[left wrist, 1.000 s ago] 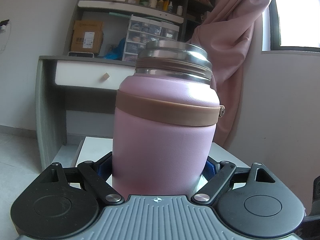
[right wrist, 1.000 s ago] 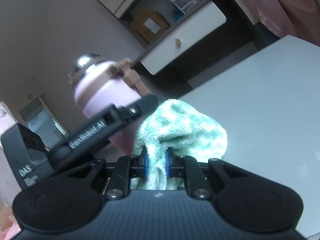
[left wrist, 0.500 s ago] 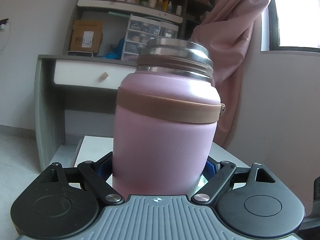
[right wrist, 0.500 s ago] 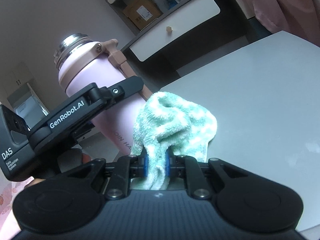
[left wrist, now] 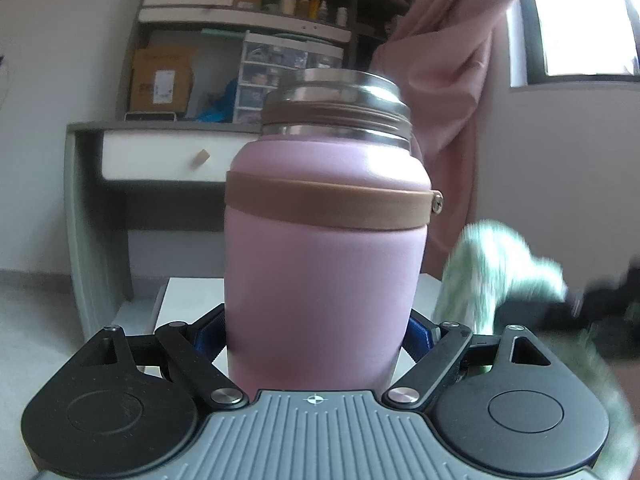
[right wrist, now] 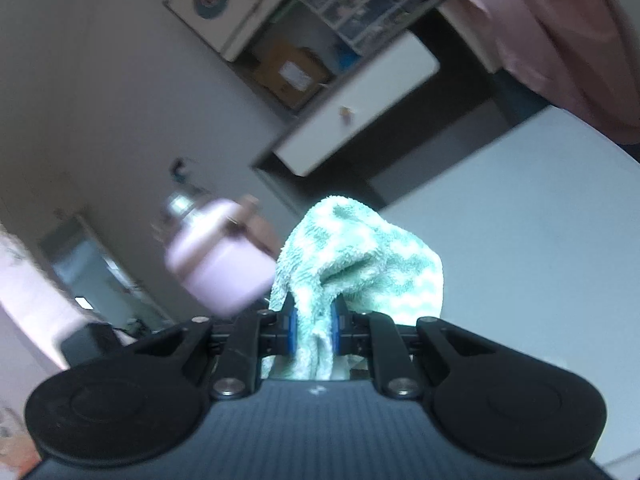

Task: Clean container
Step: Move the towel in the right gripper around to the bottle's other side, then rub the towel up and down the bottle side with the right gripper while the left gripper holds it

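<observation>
Left claw (left wrist: 318, 330) clamped on bottle (left wrist: 324, 264), blue pads (left wrist: 208, 330) pressing both sides of lower body. Bottle upright over white table (left wrist: 188, 296), pink, brown band (left wrist: 320, 204) round shoulder, steel threaded neck uncapped. No writing readable on bottle. Right claw (right wrist: 314, 330) pinched together on cloth (right wrist: 360, 256), green-white terry, bunched above jaws. Cloth just right of bottle, blurred, not touching. Cardboard box (left wrist: 162, 78) on desk behind, white label illegible.

Bare white table (right wrist: 520, 240) right of the cloth (right wrist: 356, 256); pink flask (right wrist: 218, 268) close on its left.
</observation>
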### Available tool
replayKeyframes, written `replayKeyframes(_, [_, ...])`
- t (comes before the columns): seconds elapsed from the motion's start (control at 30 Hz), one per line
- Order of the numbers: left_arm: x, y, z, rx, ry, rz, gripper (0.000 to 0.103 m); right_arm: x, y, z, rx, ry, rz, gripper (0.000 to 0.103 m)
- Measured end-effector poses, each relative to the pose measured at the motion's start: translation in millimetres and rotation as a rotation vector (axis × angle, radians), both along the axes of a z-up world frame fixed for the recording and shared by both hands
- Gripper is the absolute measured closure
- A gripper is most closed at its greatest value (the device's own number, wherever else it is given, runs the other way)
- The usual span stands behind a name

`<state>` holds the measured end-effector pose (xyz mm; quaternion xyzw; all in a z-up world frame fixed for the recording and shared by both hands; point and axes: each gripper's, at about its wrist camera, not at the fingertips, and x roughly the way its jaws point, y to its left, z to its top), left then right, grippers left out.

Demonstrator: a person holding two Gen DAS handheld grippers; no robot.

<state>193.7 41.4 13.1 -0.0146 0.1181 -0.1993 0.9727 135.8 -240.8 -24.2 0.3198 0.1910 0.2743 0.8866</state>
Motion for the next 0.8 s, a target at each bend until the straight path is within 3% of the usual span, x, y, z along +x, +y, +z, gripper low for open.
replayKeyframes(0.23, [-5, -2, -1, 0.031, -0.014, -0.004, 0.018, 21, -7, 24, 0.047, -0.001, 0.081, 0.089])
replayKeyframes(0.37, [-6, -3, -1, 0.040, -0.016, -0.004, 0.018, 29, 13, 28, -0.027, 0.020, 0.069, 0.089])
replayKeyframes(0.8, [-8, -4, -2, 0.067, -0.023, 0.000, 0.020, 28, 33, 30, -0.047, 0.024, 0.087, 0.087])
